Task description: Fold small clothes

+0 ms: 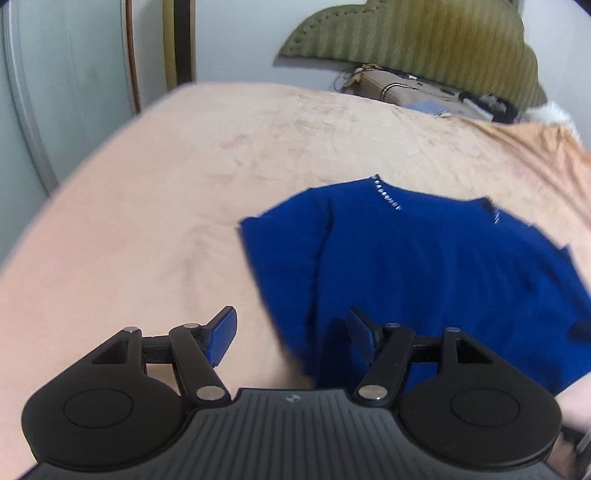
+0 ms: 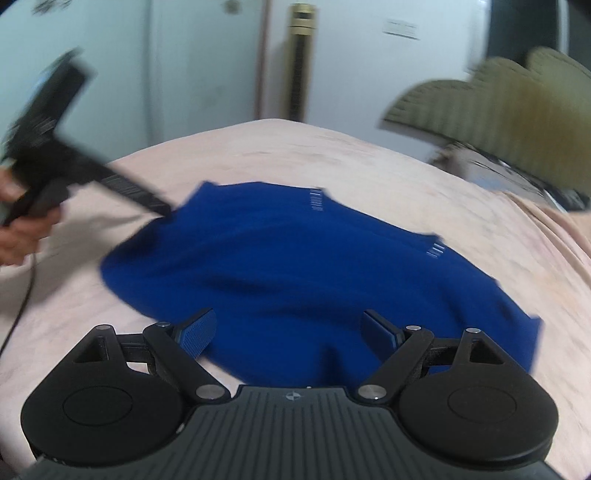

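Blue garment (image 1: 424,266), one piece, lies spread on the peach blanket (image 1: 155,206) covering the bed, nearer my right side in the left wrist view and central in the right wrist view (image 2: 295,269). I count two short rows of small white stitch marks on it, one near the far edge (image 1: 386,194) and one toward the right edge (image 1: 495,214); no lettering or brand tag is readable on the cloth. My left gripper (image 1: 291,334) has its jaws spread wide with nothing between them; its right blue pad (image 1: 360,338) sits over the near-left edge of the garment, its left pad (image 1: 221,336) over bare blanket. I cannot tell whether either touches the surface. My right gripper (image 2: 288,334) is likewise wide apart and empty, both pads over the near hem. In the right wrist view the left gripper (image 2: 110,184) appears blurred, its tip at the garment's far-left corner. Each gripper body carries a small round emblem, too small to read. Behind the bed: one olive scalloped headboard (image 1: 413,37), one cardboard box (image 1: 406,88), and a wall label (image 2: 400,27), illegible.
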`<control>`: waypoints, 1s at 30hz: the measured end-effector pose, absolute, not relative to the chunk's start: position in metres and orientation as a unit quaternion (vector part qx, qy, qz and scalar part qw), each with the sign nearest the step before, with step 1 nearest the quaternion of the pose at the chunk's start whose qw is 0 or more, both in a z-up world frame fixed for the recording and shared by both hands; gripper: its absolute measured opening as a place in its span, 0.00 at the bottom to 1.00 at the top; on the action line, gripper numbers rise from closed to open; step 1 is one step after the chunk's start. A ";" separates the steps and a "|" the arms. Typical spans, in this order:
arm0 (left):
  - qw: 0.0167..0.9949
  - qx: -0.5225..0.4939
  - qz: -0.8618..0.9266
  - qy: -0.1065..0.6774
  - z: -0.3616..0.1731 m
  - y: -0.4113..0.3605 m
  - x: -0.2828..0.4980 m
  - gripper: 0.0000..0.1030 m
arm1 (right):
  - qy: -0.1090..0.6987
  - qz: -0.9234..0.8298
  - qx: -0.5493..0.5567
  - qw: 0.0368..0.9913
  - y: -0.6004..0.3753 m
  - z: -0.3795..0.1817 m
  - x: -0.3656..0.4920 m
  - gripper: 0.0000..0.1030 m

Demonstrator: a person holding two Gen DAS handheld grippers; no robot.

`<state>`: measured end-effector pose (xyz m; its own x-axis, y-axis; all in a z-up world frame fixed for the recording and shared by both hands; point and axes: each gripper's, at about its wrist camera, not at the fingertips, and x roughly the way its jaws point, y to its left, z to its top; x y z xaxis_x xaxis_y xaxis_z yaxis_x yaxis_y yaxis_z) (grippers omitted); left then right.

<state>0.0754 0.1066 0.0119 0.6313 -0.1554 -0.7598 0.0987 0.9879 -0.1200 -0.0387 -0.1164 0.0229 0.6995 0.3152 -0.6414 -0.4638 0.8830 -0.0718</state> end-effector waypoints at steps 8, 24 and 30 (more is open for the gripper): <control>0.868 -0.165 -0.114 0.454 -0.013 0.131 0.132 0.64 | 0.312 0.235 -0.166 0.905 -0.067 0.021 -0.042 0.86; 0.865 -0.192 -0.104 0.452 -0.022 0.154 0.168 0.73 | 0.307 0.226 -0.260 0.887 -0.016 -0.017 -0.063 0.87; 0.848 -0.199 -0.183 0.456 -0.028 0.133 0.191 0.83 | 0.268 0.203 -0.292 0.895 0.002 -0.029 -0.062 0.87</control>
